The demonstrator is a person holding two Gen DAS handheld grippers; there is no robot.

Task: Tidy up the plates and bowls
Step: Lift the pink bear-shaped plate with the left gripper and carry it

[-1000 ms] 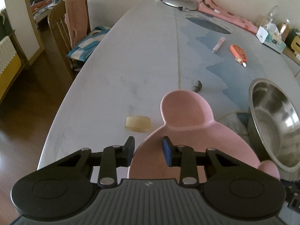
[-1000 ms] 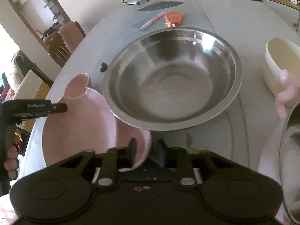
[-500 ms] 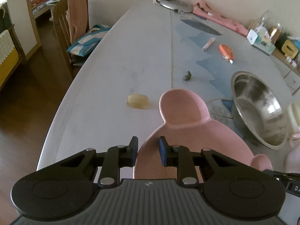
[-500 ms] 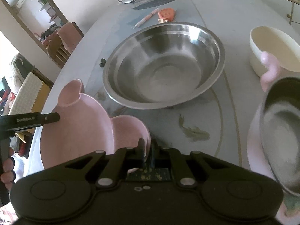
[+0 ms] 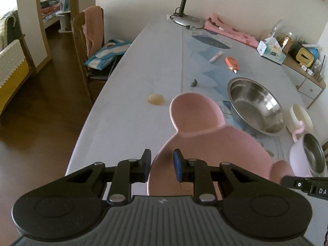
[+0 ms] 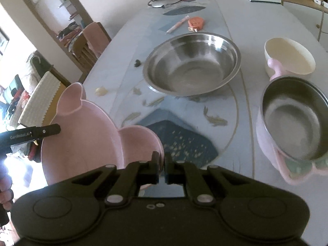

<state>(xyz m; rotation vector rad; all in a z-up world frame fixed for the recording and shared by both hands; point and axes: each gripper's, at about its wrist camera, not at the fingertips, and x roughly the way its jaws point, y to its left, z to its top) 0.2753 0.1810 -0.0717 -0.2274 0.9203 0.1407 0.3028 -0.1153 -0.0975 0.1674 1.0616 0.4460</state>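
A pink bear-shaped plate point(image 5: 215, 143) with two round ears is lifted off the table point(image 5: 143, 67). My right gripper point(image 6: 161, 168) is shut on the rim of one ear of the pink plate point(image 6: 86, 139). My left gripper point(image 5: 160, 164) straddles the plate's near rim with its jaws a little apart, so I cannot tell if it grips. A large steel bowl point(image 6: 191, 63) stands on the table ahead. A cream bowl point(image 6: 289, 59) and a pink steel-lined bowl point(image 6: 295, 127) stand to the right.
A pen point(image 5: 215, 57), an orange tape measure point(image 5: 232, 62), a small dark lump point(image 5: 194, 82) and a yellowish blob point(image 5: 156, 99) lie on the table. A desk lamp point(image 5: 188, 20), pink cloth and tissue box point(image 5: 270, 50) stand at the far end. A chair point(image 5: 90, 41) stands left.
My right gripper has closed on the plate's ear. Both grippers have pulled back and up with the plate, away from the steel bowl, which now sits farther off.
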